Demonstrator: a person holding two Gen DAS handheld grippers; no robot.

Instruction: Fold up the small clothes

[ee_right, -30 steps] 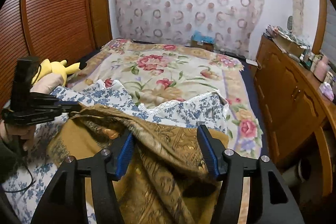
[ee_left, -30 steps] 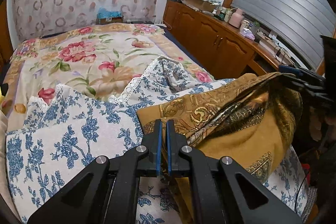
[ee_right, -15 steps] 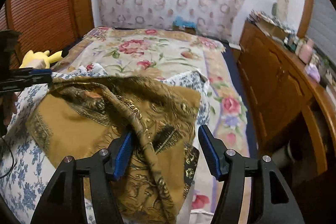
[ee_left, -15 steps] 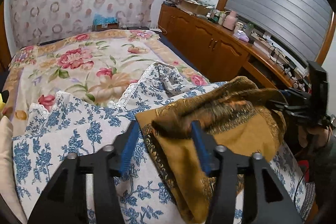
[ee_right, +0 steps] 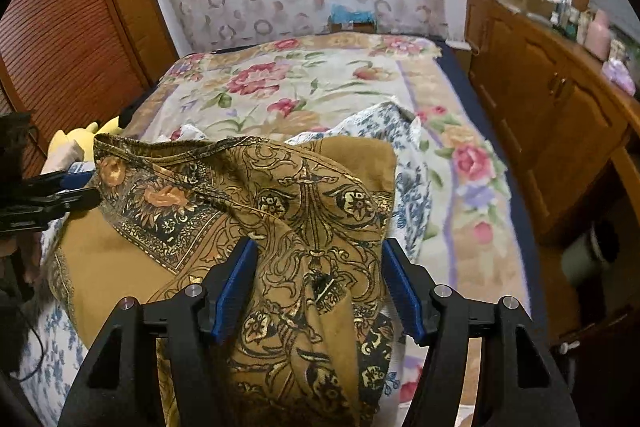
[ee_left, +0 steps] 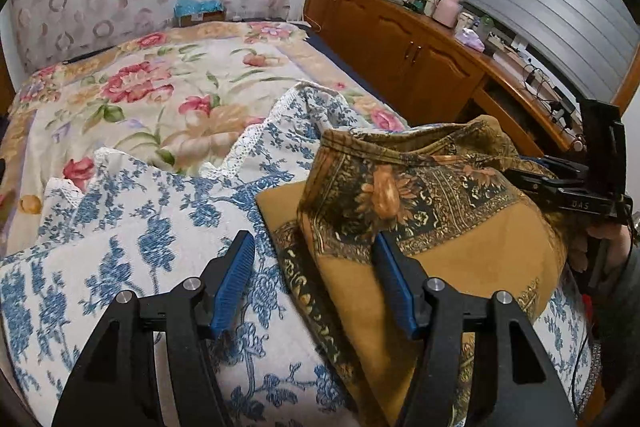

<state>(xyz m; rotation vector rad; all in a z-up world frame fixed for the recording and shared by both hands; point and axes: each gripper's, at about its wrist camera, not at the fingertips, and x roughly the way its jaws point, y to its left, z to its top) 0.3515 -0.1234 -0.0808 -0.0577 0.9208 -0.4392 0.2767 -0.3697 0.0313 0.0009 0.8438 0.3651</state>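
A mustard-brown patterned garment (ee_left: 420, 211) lies bunched on a blue-and-white floral cloth (ee_left: 132, 227) on the bed. It also shows in the right wrist view (ee_right: 280, 211). My left gripper (ee_left: 314, 281) is open, its jaws wide apart over the garment's left edge, holding nothing. My right gripper (ee_right: 318, 289) is open, with a fold of the garment lying between its jaws. The right gripper also shows in the left wrist view (ee_left: 560, 187) at the garment's far right. The left gripper shows at the left edge of the right wrist view (ee_right: 60, 191).
A floral bedspread (ee_left: 160, 87) covers the bed beyond. A wooden cabinet (ee_left: 400, 43) with clutter on top runs along the right side. A yellow plush toy (ee_right: 84, 139) lies at the bed's left. A wooden slatted door (ee_right: 60, 39) stands at left.
My left gripper opened and let go of the garment's edge. The garment dropped onto the blue floral cloth. My right gripper stayed open over the fabric.
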